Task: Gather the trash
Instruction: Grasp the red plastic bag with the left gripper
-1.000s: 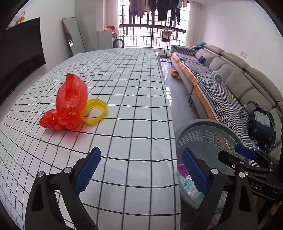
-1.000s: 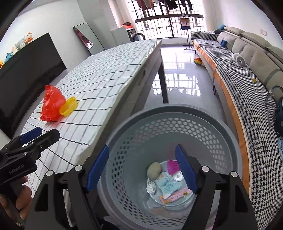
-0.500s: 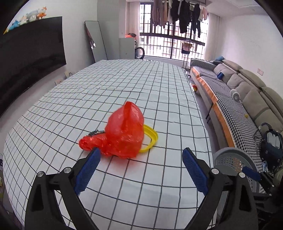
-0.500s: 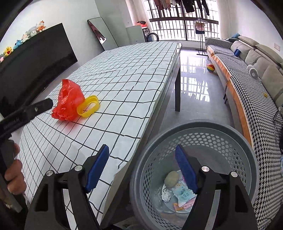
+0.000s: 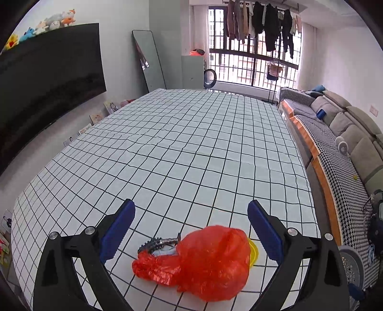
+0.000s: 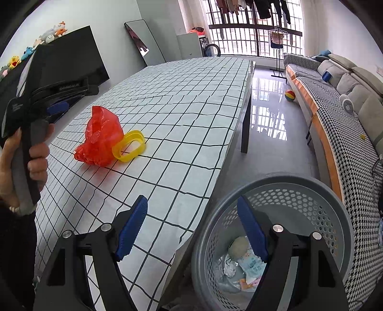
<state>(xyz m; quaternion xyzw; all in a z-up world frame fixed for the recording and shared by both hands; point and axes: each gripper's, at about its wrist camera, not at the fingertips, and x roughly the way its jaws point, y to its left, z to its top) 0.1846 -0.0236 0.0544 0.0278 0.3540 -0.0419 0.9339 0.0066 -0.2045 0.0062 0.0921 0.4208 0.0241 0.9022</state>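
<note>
Left gripper swings over to the red bag; right gripper waits by the basket.

At lower centre of the left wrist view, the left gripper (image 5: 191,229) now frames the red bag (image 5: 201,260), which was far off a second ago; jaws apart, nothing held. Yellow ring (image 5: 253,253) touches the bag. The right gripper (image 6: 191,227), jaws apart and empty, hangs between table (image 6: 191,114) and basket (image 6: 311,191), lower right: a pickup looks next.

A grid-patterned tablecloth (image 5: 191,148) fills the centre, a sofa (image 5: 354,134) at three o'clock, hanging laundry (image 5: 261,21) at twelve, a dark screen (image 5: 47,71) at ten.
</note>
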